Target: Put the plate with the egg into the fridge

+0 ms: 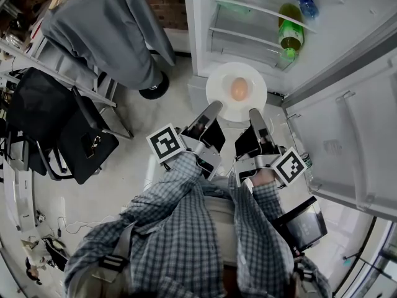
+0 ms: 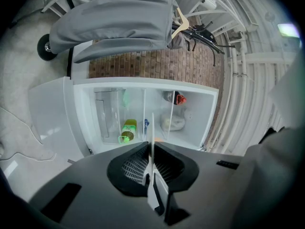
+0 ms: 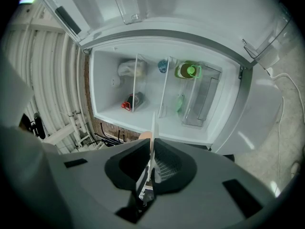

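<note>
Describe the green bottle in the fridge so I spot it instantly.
Look at the open fridge at the top of the head view, past the plate. Inside, the green bottle is the fat yellow-green one nearest the plate, unlike the slim blue bottle beyond it.

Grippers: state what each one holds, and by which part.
Both hold the white plate with the egg on it. The left gripper clamps the near rim at the left, the right gripper at the right.
</note>
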